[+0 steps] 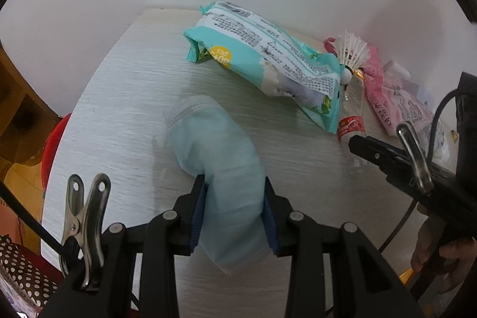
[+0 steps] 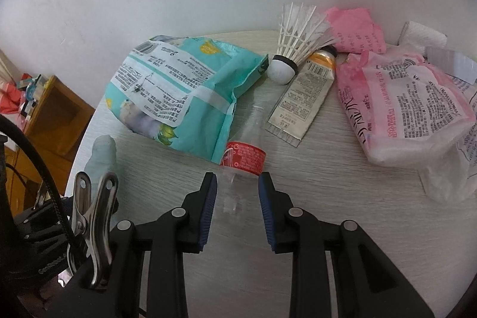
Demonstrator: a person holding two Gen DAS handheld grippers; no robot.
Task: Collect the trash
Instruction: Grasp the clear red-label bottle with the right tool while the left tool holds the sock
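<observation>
My left gripper [image 1: 235,192] is shut on a light blue face mask [image 1: 214,151], which curls forward over the pale wooden table [image 1: 119,97]. The mask also shows at the left of the right wrist view [image 2: 103,157]. My right gripper [image 2: 237,184] is open, its jaws on either side of the lower end of a clear plastic bottle with a red label [image 2: 243,158] that lies on the table. It touches neither pad that I can see. A teal wet-wipes packet [image 2: 179,91] lies behind the bottle, and a pink packet [image 2: 402,103] to the right.
A white shuttlecock [image 2: 293,46] and a flattened tube [image 2: 304,97] lie near the wall. Crumpled pink paper [image 2: 354,29] and white tissue [image 2: 423,37] sit at the back right. A wooden cabinet [image 2: 56,115] stands left of the table, and a red bin [image 1: 55,145] below its edge.
</observation>
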